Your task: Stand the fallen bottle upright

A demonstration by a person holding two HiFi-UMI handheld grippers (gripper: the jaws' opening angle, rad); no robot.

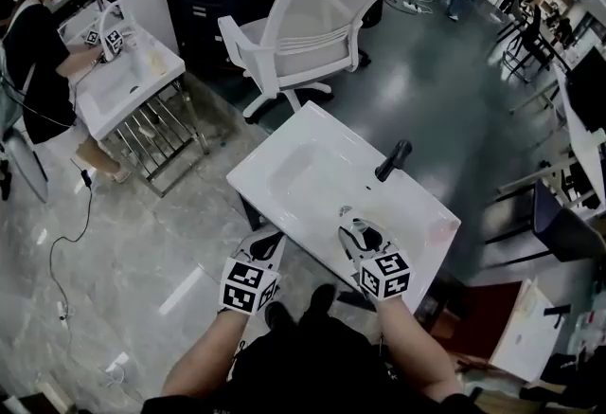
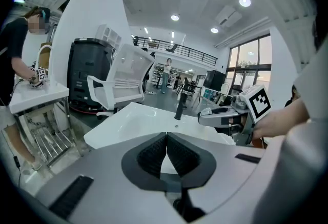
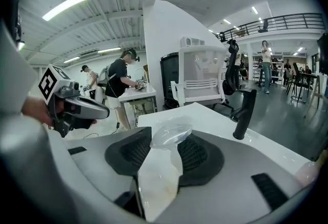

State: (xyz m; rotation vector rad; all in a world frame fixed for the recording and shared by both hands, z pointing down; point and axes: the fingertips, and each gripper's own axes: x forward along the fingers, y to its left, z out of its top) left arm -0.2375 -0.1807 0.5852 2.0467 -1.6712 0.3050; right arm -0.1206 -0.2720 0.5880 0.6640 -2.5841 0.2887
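Head view looks steeply down; both gripper views share the sink.

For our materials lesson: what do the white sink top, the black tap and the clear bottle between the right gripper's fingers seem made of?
White sink top: smooth, slightly glossy, likely glazed ceramic or cast resin. Black upright tap: matt, even black, probably coated metal. Clear bottle: thin see-through plastic, seemingly; the white sink shows through it, with soft highlights.

1. The tap stands at the far right of the bench
2. A chair stands behind it
3. The left gripper and right gripper sit at its near edge, a bottle in the right one
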